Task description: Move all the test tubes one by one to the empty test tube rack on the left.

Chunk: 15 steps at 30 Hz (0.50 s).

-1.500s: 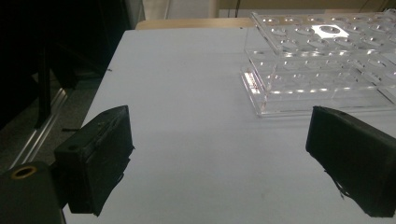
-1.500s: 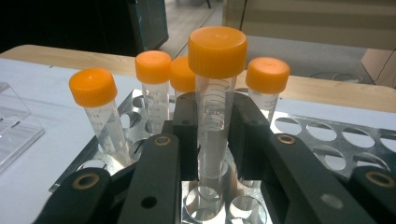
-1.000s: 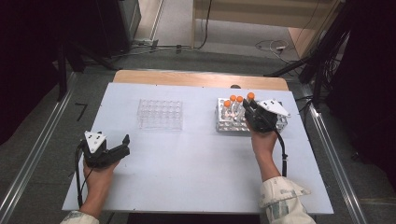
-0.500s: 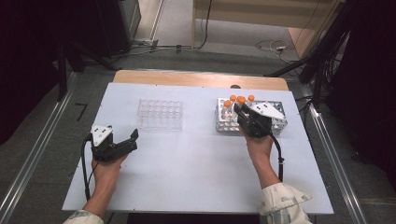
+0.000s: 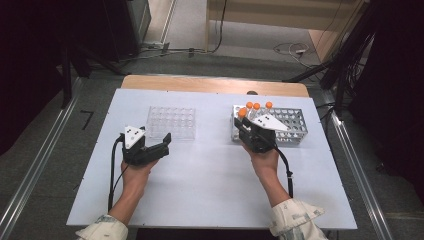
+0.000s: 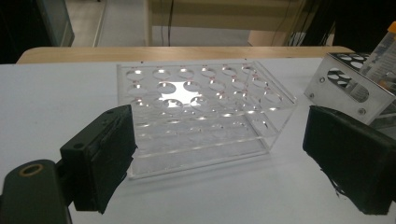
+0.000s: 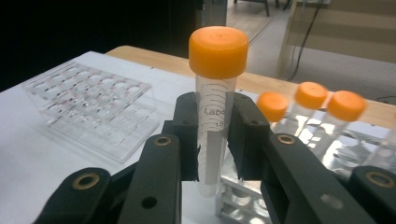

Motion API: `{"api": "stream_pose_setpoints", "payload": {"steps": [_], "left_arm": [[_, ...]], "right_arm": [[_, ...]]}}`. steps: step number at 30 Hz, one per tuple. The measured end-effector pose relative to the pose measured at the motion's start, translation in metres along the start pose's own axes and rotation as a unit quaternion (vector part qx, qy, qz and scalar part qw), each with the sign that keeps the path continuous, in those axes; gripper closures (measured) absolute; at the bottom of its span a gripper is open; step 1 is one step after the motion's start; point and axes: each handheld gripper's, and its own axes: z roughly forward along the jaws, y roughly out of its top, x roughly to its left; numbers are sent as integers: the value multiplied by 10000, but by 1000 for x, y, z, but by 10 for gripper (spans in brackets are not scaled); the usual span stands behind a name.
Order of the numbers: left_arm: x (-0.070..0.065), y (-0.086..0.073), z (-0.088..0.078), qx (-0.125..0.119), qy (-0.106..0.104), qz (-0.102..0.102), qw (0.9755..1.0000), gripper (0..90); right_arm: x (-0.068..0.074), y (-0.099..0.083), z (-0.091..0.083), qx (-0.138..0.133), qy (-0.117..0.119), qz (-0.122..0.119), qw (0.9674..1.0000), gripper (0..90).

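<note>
A clear plastic tube rack [image 5: 171, 122] [image 6: 205, 107] [image 7: 91, 105] with empty holes stands left of centre on the white table. My left gripper [image 5: 166, 143] [image 6: 224, 168] hovers just in front of it, open, nothing between its pads. A metal rack [image 5: 285, 125] [image 7: 299, 163] at the right holds three orange-capped tubes [image 5: 256, 106] [image 7: 310, 105]. My right gripper [image 5: 241, 123] [image 7: 212, 140] is shut on another orange-capped tube [image 5: 242, 113] [image 7: 215, 102], held upright above the metal rack's left end.
A wooden strip [image 5: 215, 83] runs along the table's [image 5: 210, 185] far edge. Metal rails flank the table on both sides. Cables lie on the floor beyond. Bare white surface lies between the two racks and in front of them.
My left gripper has moved right and forward toward the clear rack. My right gripper, with the tube in it, has shifted left from over the metal rack to its left end.
</note>
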Motion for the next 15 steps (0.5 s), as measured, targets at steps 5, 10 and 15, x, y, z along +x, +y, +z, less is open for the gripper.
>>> {"api": "stream_pose_setpoints", "payload": {"steps": [5, 10, 15], "left_arm": [[-7, 4, 3, -30, -165, -2, 9999, 100], [-12, 4, 5, -39, -239, 18, 9997, 101], [-15, 5, 5, -93, -352, 10, 9993, 128]], "right_arm": [[14, -4, 9, 56, 197, -27, 9998, 720], [30, -7, 20, 164, 344, -115, 9992, 720], [43, -10, 27, 218, 476, -202, 9984, 720]]}}
